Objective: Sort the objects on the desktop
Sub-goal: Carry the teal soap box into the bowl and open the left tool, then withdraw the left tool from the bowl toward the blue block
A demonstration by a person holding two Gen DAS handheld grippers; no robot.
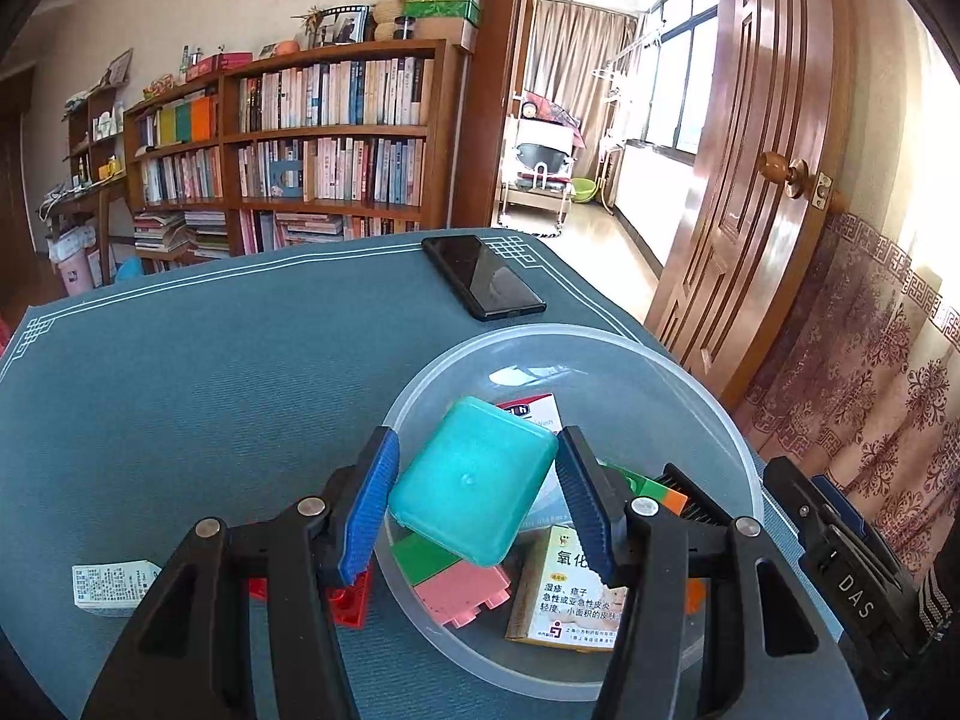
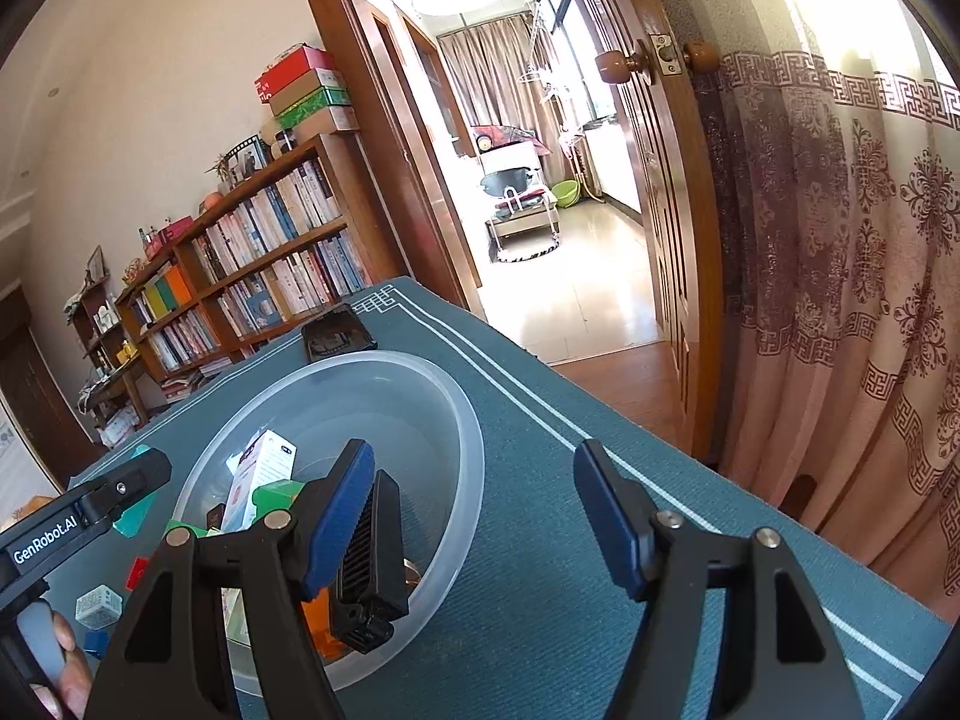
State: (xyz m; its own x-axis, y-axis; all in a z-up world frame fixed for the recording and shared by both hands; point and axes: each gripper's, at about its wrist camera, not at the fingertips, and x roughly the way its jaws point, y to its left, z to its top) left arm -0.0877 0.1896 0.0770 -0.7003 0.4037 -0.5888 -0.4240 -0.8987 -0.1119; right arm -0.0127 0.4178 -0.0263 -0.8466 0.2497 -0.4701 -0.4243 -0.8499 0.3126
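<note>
My left gripper [image 1: 477, 483] is shut on a teal plastic case [image 1: 474, 480] and holds it over a clear plastic bowl [image 1: 690, 396]. The bowl holds a pink brick [image 1: 462, 591], a green brick [image 1: 423, 558], a yellow medicine box [image 1: 570, 594] and a red and white box [image 1: 531, 411]. My right gripper [image 2: 474, 516] is open and empty beside the bowl [image 2: 462, 420], its left finger over the rim. A black comb [image 2: 366, 564] leans in the bowl next to it. A red brick [image 1: 354, 597] and a small white box [image 1: 108, 585] lie on the mat left of the bowl.
A black phone [image 1: 483, 276] lies on the teal mat [image 1: 210, 390] beyond the bowl, near the far table edge. A blue brick [image 2: 96, 642] sits by the white box [image 2: 99, 603]. An open wooden door [image 1: 762, 180] and a curtain stand to the right.
</note>
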